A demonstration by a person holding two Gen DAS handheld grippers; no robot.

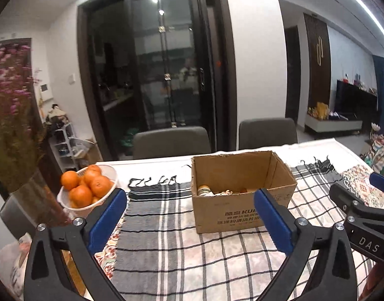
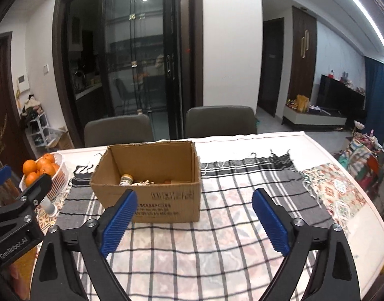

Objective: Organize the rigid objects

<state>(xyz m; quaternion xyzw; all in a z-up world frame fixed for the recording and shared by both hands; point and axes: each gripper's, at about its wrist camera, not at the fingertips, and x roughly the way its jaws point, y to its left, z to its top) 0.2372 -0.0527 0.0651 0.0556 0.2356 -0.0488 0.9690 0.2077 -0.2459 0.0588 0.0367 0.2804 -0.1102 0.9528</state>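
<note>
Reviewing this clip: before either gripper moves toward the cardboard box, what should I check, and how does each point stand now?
1. Left gripper open, empty: ok.
2. Right gripper open, empty: ok.
3. Cardboard box upright, top open: ok.
4. Room left inside box beside the jar: cannot tell, floor partly hidden.
5. Loose rigid items on the checked cloth to collect: cannot tell, none in view.
6. Bowl of oranges apart from box: ok.

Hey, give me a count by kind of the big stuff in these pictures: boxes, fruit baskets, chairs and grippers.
Cardboard box: 1
Fruit basket holding oranges: 1
Chairs, one and another, behind the table: 2
Grippers, left gripper and right gripper, both open: 2
Total: 6
</note>
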